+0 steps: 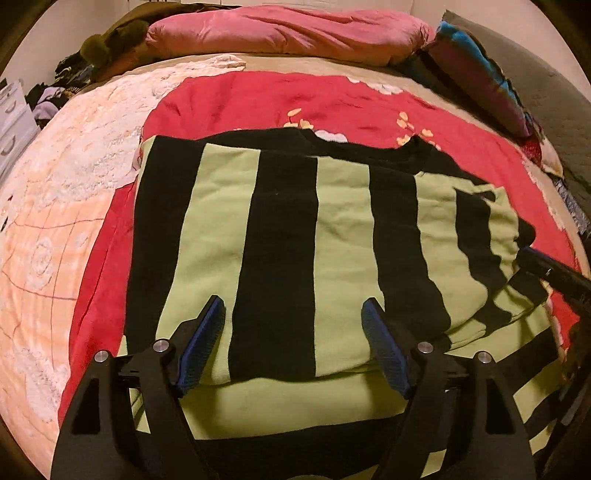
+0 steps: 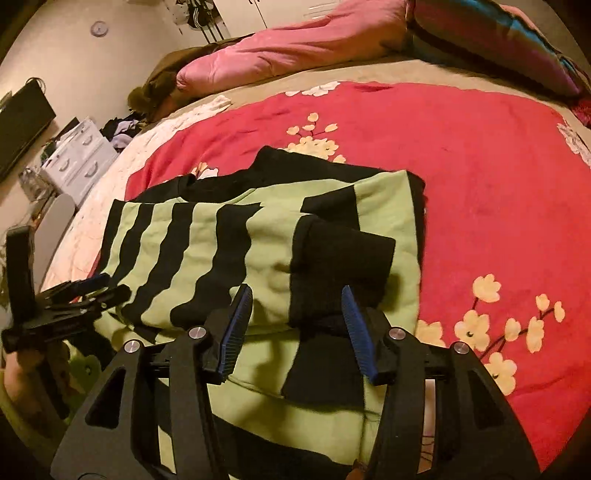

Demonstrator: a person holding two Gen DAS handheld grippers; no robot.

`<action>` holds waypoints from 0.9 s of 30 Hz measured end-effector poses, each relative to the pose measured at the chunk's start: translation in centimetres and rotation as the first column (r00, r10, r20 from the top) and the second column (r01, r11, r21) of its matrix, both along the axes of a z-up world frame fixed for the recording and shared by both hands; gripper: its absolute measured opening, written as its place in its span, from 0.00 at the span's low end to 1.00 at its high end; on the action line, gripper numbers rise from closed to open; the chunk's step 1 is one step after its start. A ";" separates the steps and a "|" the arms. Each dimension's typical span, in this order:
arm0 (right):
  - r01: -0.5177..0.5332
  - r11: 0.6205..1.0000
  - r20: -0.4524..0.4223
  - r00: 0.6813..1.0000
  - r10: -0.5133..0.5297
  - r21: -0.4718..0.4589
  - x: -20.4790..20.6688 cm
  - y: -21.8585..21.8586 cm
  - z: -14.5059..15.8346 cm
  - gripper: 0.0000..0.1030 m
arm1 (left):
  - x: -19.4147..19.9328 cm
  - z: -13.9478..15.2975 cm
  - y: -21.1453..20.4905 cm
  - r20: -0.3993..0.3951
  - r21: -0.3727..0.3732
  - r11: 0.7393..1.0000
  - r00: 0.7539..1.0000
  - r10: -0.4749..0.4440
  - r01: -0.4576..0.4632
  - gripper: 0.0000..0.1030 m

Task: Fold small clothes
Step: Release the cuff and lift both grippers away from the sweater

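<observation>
In the middle of both frames, lying on the red floral blanket (image 2: 480,177) of the bed: the green-and-black striped sweater (image 1: 280,236), folded over itself, one black-cuffed sleeve (image 2: 340,266) crossing its body. Hovering just above the near folded edge, the left tool (image 1: 293,321), jaws spread wide, gripping nothing. At lower centre of the right view, the right tool (image 2: 295,314) standing partly open around the sleeve's cuff, pads apparently not pressing, likely letting go so the fold stays flat. Piled along the top of both frames, a pink comforter (image 1: 280,33).
</observation>
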State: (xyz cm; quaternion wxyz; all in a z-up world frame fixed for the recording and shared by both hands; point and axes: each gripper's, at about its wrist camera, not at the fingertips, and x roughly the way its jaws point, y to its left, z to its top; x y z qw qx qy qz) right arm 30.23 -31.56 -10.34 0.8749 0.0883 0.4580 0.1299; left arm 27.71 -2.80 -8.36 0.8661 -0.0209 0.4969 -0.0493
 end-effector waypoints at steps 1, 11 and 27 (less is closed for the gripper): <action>-0.003 1.000 0.002 1.000 0.003 -0.001 -0.1 0.0 0.0 0.48 | 0.0 0.3 0.2 0.005 -0.010 1.000 1.000 0.006 -0.006 0.74; -0.010 0.999 0.120 0.993 0.014 -0.034 -1.2 0.8 2.6 0.75 | -3.1 4.0 1.4 0.096 -0.051 0.997 0.994 0.061 -0.057 0.87; 0.023 0.997 0.244 0.970 -0.004 -0.072 -3.9 0.7 5.5 0.91 | -6.2 8.1 4.1 0.161 -0.061 0.991 0.978 0.131 -0.123 0.96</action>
